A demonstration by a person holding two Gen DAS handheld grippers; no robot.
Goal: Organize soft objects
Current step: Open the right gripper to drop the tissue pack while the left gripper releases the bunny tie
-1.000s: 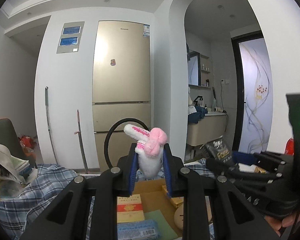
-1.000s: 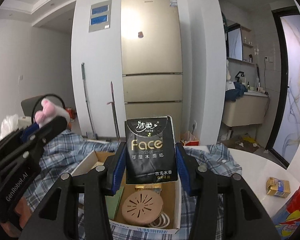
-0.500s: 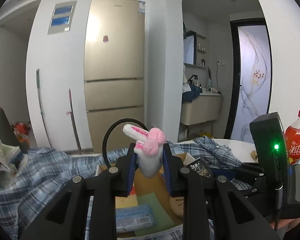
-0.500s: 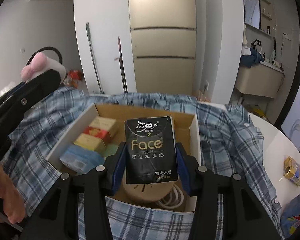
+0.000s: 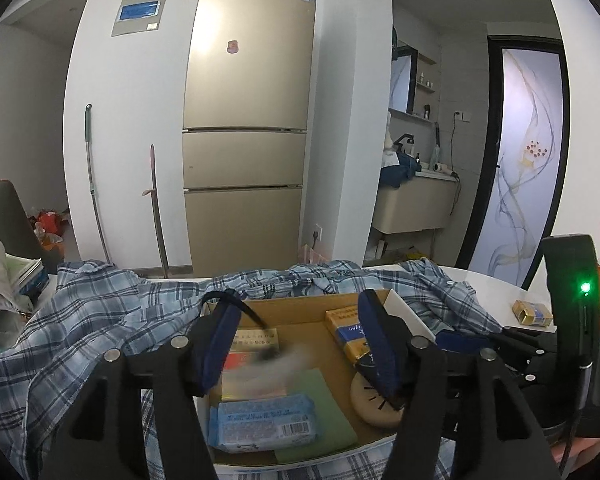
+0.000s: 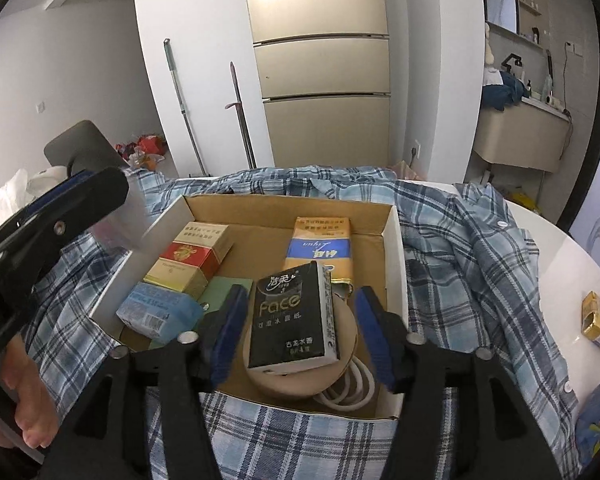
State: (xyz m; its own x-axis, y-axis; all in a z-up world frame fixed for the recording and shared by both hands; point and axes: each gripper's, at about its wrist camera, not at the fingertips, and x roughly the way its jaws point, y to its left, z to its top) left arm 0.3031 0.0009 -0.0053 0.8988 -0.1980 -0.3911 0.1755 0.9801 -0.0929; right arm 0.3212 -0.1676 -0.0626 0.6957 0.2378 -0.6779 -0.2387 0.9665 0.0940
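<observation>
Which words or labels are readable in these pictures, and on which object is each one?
"Face": black tissue pack, lying on the round beige disc.
Chinese print on that pack, the red and gold boxes, the blue wipes pack and the fridge stickers: too small to read.

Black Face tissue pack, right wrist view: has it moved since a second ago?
Yes. The black Face tissue pack has dropped from level with the fridge into the cardboard box, onto the round beige disc, free of the opening right tool.
</observation>
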